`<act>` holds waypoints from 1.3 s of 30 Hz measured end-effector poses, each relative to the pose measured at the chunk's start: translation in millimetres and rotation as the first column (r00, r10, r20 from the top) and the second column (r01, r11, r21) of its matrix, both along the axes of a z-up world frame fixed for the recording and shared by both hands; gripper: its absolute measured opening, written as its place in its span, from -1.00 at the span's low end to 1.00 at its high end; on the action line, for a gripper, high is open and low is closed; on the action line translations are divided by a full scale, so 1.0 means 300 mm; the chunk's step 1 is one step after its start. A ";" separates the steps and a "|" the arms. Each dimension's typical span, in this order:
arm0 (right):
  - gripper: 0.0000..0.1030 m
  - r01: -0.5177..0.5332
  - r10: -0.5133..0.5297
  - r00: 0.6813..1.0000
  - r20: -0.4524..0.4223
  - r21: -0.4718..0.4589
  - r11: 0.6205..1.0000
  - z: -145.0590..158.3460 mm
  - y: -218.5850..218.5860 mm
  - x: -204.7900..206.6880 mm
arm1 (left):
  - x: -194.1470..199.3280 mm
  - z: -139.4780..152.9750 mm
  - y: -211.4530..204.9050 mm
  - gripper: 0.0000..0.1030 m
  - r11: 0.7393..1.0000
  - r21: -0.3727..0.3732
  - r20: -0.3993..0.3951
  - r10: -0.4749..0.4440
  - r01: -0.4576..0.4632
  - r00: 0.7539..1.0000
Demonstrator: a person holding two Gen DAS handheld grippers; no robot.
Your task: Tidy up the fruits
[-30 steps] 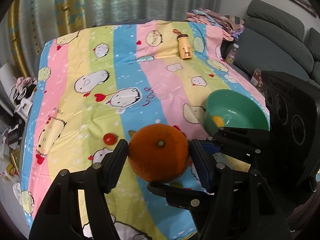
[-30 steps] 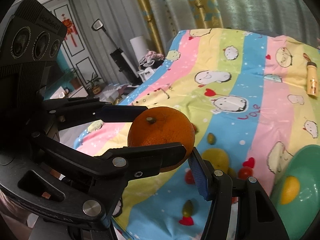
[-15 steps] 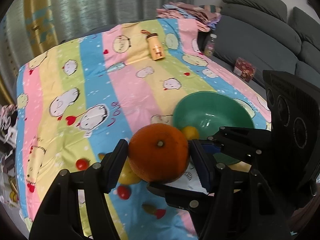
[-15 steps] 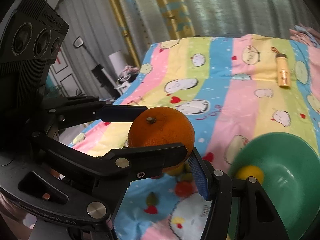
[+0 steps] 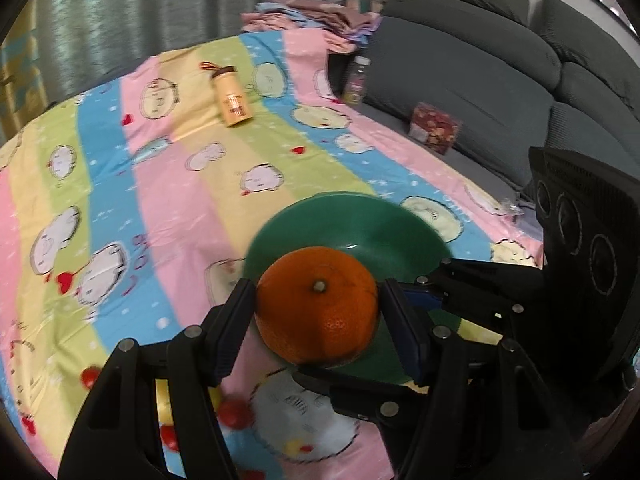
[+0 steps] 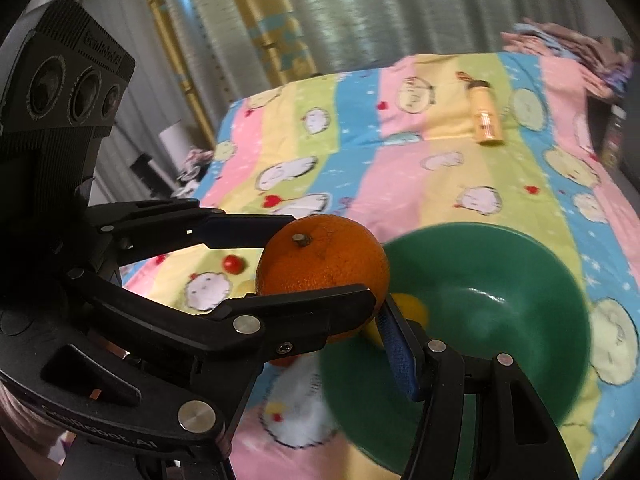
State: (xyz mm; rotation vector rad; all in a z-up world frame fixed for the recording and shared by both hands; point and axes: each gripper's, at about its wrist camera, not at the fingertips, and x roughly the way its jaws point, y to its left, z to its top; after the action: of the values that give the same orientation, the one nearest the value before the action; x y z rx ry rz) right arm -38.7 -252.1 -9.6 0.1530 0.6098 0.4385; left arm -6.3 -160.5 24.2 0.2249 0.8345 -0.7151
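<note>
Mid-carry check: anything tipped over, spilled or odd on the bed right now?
One thing: the yellow bottle lies on its side on the striped sheet, far from the green bowl. No spill visible. Both grippers clamp the same orange, otherwise nothing stands out.

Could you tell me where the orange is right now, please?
The orange is clamped between both grippers, above the near rim of the green bowl.
</note>
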 end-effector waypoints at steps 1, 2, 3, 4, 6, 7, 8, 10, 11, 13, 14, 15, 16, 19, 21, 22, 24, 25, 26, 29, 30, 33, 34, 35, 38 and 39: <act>0.19 0.018 -0.018 1.000 -0.006 0.000 1.000 -0.002 -0.021 0.000 | 0.007 -0.007 -0.019 0.24 1.000 -0.004 -0.010 -0.013 0.013 1.000; 0.19 0.031 -0.031 0.999 -0.013 0.002 1.000 -0.007 -0.039 0.002 | 0.010 -0.011 -0.026 0.24 1.000 -0.007 -0.016 -0.022 0.022 1.000; 0.19 0.043 -0.043 0.999 -0.021 0.002 0.999 -0.011 -0.056 0.003 | 0.019 -0.019 -0.044 0.24 0.999 -0.015 -0.026 -0.035 0.034 0.999; 0.19 0.055 -0.055 0.998 -0.028 0.000 0.998 -0.015 -0.071 0.005 | 0.029 -0.026 -0.060 0.24 0.999 -0.023 -0.039 -0.044 0.044 0.998; 0.19 0.074 -0.074 0.996 -0.043 -0.004 0.997 -0.024 -0.097 0.008 | 0.039 -0.042 -0.081 0.24 0.998 -0.025 -0.061 -0.060 0.058 0.996; 0.19 0.078 -0.078 0.996 -0.054 0.000 0.997 -0.030 -0.110 0.012 | 0.040 -0.048 -0.085 0.24 0.998 -0.024 -0.067 -0.064 0.062 0.996; 0.19 0.079 -0.079 0.995 -0.066 0.005 0.997 -0.037 -0.119 0.017 | 0.047 -0.061 -0.092 0.24 0.998 -0.023 -0.082 -0.067 0.065 0.994; 0.19 0.078 -0.078 0.993 -0.091 -0.003 0.997 -0.050 -0.125 0.030 | 0.065 -0.088 -0.092 0.25 0.998 -0.031 -0.115 -0.061 0.058 0.992; 0.19 0.076 -0.077 0.992 -0.102 -0.011 0.997 -0.059 -0.125 0.038 | 0.075 -0.105 -0.085 0.25 0.998 -0.040 -0.139 -0.055 0.050 0.989; 0.19 0.074 -0.075 0.988 -0.136 -0.012 0.997 -0.084 -0.129 0.057 | 0.098 -0.136 -0.077 0.25 0.998 -0.054 -0.190 -0.043 0.034 0.981; 0.19 0.072 -0.073 0.985 -0.154 -0.013 0.997 -0.098 -0.130 0.063 | 0.101 -0.144 -0.076 0.25 0.998 -0.055 -0.200 -0.042 0.032 0.979; 0.19 0.070 -0.072 0.984 -0.164 -0.016 0.997 -0.108 -0.130 0.069 | 0.105 -0.156 -0.076 0.25 0.998 -0.050 -0.211 -0.040 0.030 0.977; 0.19 0.068 -0.071 0.983 -0.172 -0.021 0.997 -0.116 -0.129 0.073 | 0.105 -0.163 -0.080 0.25 0.999 -0.043 -0.213 -0.037 0.028 0.976; 0.19 0.060 -0.064 0.977 -0.205 -0.027 0.998 -0.137 -0.124 0.089 | 0.102 -0.174 -0.088 0.27 1.000 -0.018 -0.209 -0.026 0.022 0.978; 0.19 0.055 -0.065 0.975 -0.211 -0.053 0.997 -0.139 -0.110 0.096 | 0.108 -0.186 -0.088 0.28 1.000 -0.003 -0.211 -0.014 0.014 0.977; 0.19 0.053 -0.066 0.975 -0.212 -0.064 0.997 -0.142 -0.105 0.098 | 0.113 -0.193 -0.088 0.29 1.000 0.004 -0.219 -0.005 0.006 0.976; 0.19 0.047 -0.063 0.973 -0.223 -0.074 0.996 -0.148 -0.096 0.106 | 0.118 -0.198 -0.078 0.29 1.000 0.003 -0.222 0.007 -0.006 0.975; 0.19 0.047 -0.062 0.972 -0.228 -0.070 0.996 -0.151 -0.095 0.109 | 0.118 -0.197 -0.075 0.29 1.000 0.000 -0.221 0.010 -0.010 0.975; 0.19 0.048 -0.063 0.972 -0.227 -0.068 0.997 -0.151 -0.096 0.111 | 0.123 -0.200 -0.075 0.29 1.000 0.001 -0.221 0.012 -0.012 0.975; 0.19 0.054 -0.067 0.971 -0.229 -0.062 0.997 -0.151 -0.100 0.112 | 0.124 -0.200 -0.077 0.30 1.000 0.007 -0.222 0.019 -0.018 0.975; 0.19 0.058 -0.070 0.970 -0.232 -0.058 0.997 -0.153 -0.101 0.112 | 0.122 -0.197 -0.078 0.33 1.000 0.009 -0.216 0.023 -0.021 0.976; 0.20 0.061 -0.076 0.969 -0.234 -0.068 0.996 -0.150 -0.096 0.110 | 0.107 -0.184 -0.078 0.41 0.999 0.028 -0.180 0.033 -0.029 0.983; 0.21 0.062 -0.077 0.969 -0.235 -0.074 0.995 -0.150 -0.094 0.108 | 0.102 -0.178 -0.077 0.44 0.999 0.035 -0.163 0.038 -0.033 0.986; 0.22 0.065 -0.082 0.968 -0.238 -0.080 0.995 -0.150 -0.092 0.107 | 0.101 -0.173 -0.075 0.53 0.999 0.039 -0.151 0.042 -0.036 0.988; 0.32 0.089 -0.110 0.967 -0.231 -0.097 0.991 -0.142 -0.095 0.102 | 0.092 -0.148 -0.054 0.72 0.998 0.031 -0.118 0.064 -0.060 0.991; 0.32 0.095 -0.114 0.967 -0.227 -0.091 0.991 -0.137 -0.100 0.100 | 0.089 -0.139 -0.044 0.72 0.997 0.027 -0.112 0.072 -0.069 0.991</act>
State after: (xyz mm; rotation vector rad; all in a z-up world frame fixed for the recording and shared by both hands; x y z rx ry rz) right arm -8.8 -282.0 -50.6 0.1614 0.8441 0.2952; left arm 20.5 -173.7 -17.5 0.1756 0.9539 -0.6565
